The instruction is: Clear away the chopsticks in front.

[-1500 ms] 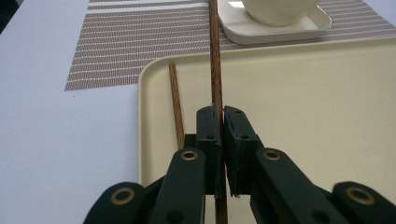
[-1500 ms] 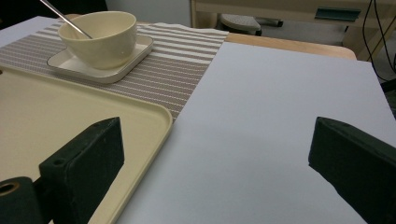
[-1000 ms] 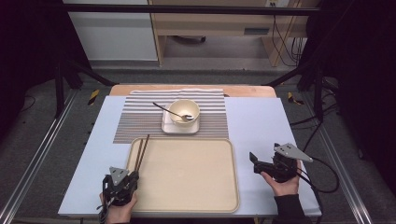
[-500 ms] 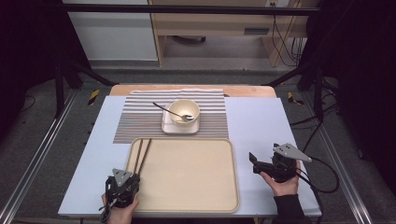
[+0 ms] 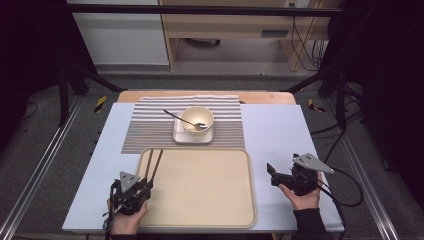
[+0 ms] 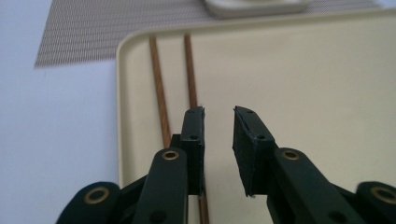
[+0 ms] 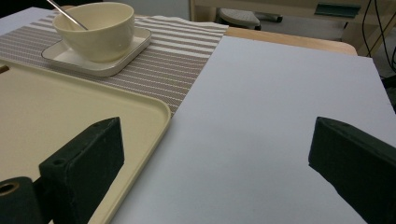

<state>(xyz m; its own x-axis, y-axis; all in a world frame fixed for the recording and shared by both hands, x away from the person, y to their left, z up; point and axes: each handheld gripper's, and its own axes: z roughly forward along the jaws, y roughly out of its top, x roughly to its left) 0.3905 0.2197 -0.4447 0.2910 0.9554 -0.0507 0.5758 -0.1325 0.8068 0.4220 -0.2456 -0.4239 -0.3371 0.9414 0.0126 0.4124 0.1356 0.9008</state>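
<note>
Two brown chopsticks (image 5: pixel 153 163) (image 6: pixel 159 88) lie side by side along the left edge of the beige tray (image 5: pixel 205 190) (image 6: pixel 303 70). My left gripper (image 5: pixel 142 186) (image 6: pixel 218 114) hovers just above the tray's near-left corner. Its jaws have just been opening and stand a little apart with nothing between them; the chopsticks run under and beside its left jaw. My right gripper (image 5: pixel 274 175) (image 7: pixel 217 140) rests to the right of the tray, wide open over bare white table.
Behind the tray, a cream bowl (image 5: pixel 197 119) (image 7: pixel 95 28) with a spoon (image 5: pixel 175 116) (image 7: pixel 65 11) stands on a square plate (image 5: pixel 194 135) (image 7: pixel 116 63) on a striped placemat (image 5: pixel 150 127). A white board (image 5: pixel 280 135) covers the table.
The left gripper's jaws have parted and let go of the chopsticks, which now lie flat on the tray. The left hand has lifted slightly. The right hand has not moved.
</note>
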